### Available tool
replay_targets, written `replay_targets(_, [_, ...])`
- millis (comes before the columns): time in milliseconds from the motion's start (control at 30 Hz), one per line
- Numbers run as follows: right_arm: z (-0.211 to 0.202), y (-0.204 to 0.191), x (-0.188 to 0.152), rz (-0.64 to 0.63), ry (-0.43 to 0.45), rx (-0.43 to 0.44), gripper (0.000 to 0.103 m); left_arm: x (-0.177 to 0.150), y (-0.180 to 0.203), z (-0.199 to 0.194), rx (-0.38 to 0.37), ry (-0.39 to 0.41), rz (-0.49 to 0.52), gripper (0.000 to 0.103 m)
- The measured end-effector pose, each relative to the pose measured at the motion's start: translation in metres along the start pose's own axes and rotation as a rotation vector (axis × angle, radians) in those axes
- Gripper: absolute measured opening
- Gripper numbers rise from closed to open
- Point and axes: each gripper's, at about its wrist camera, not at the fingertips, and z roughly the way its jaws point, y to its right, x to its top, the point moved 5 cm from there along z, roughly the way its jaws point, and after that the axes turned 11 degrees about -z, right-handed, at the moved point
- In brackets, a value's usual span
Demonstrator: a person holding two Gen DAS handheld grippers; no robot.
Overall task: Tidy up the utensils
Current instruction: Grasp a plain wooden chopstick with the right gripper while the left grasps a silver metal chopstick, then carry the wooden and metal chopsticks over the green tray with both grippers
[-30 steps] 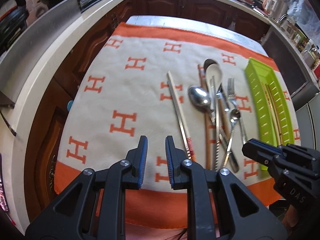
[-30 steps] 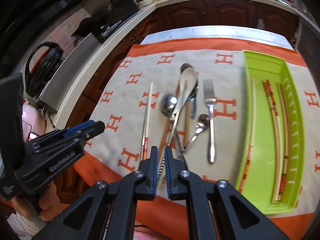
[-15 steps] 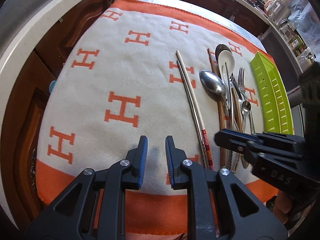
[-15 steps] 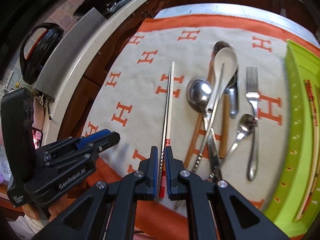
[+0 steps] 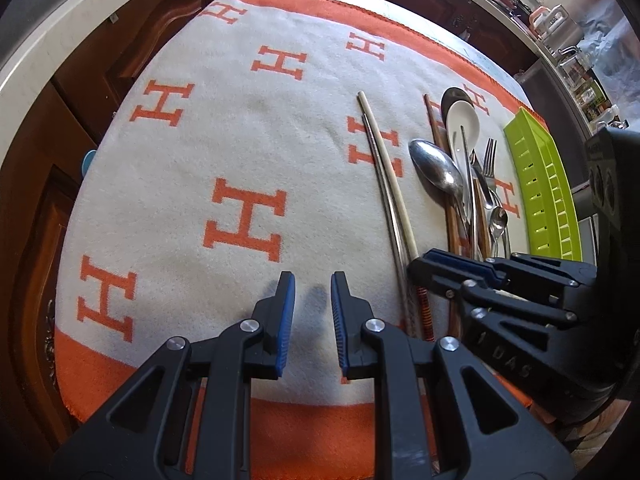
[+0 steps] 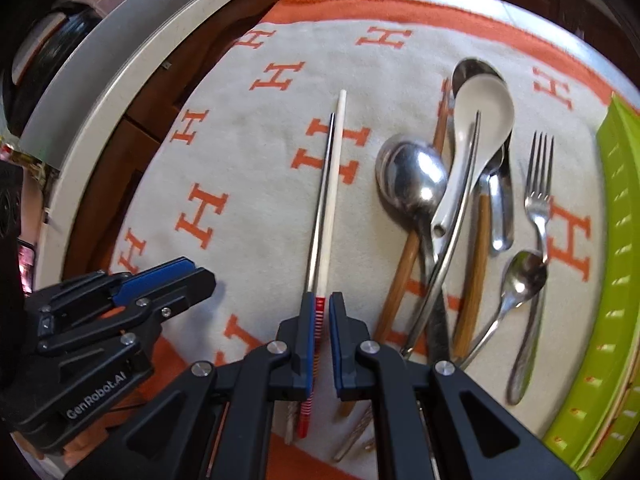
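One orange-bordered H-patterned blanket (image 5: pixel 248 160)

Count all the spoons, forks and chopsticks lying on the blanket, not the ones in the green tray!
Metal spoons: 3
White ceramic spoon: 1
Fork: 1
Metal chopsticks: 2
Wooden chopsticks: 2
White chopstick: 1
Total: 10

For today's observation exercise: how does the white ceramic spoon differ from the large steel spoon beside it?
The white ceramic spoon is matte white with a short, thick handle; the large steel spoon is mirror-shiny with a thin handle. The ceramic one lies atop other utensils; the steel bowl rests on the cloth. Both lie bowl-up, handles toward the camera.
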Motion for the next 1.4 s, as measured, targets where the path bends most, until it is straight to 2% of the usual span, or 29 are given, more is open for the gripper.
replay_targets(267, [0.01,-0.013,0.011,-0.089,-0.016,-0.09,0.019,0.003,-0.003,0.004,-0.009,-0.014,-0.013,0.016])
replay_targets(400, [0.014,-0.021,0.013,-0.148,-0.016,-0.15,0.02,0.004,-0.001,0.004,-0.009,-0.014,-0.008,0.016])
replay_targets(500, [0.015,-0.022,0.013,-0.171,-0.008,-0.161,0.018,0.004,0.003,0.004,-0.007,-0.018,0.0,0.016])
replay_targets(567, [0.014,-0.016,0.011,-0.156,-0.002,-0.165,0.007,0.004,0.007,0.004,-0.006,-0.022,0.008,0.016])
replay_targets(767, [0.009,0.011,0.0,0.015,0.025,0.033,0.005,0.001,0.022,0.008,-0.017,-0.052,0.021,0.016])
replay_targets(933, [-0.001,0.024,-0.012,0.108,0.058,0.144,0.005,-0.002,0.038,0.019,-0.016,-0.092,0.024,0.016])
replay_targets(1200, [-0.028,0.036,-0.02,0.146,0.142,0.199,0.005,-0.004,0.062,0.03,0.1,-0.116,0.036,0.016])
replay_targets(1233, [-0.031,0.036,-0.019,0.144,0.152,0.206,0.005,-0.005,0.065,0.031,0.116,-0.118,0.043,0.018])
replay_targets(1367, [-0.041,0.041,-0.022,0.141,0.176,0.235,0.005,-0.007,0.081,0.038,0.138,-0.139,0.064,0.043])
replay_targets(1400, [-0.042,0.043,-0.022,0.143,0.182,0.238,0.005,-0.007,0.083,0.039,0.149,-0.136,0.065,0.043])
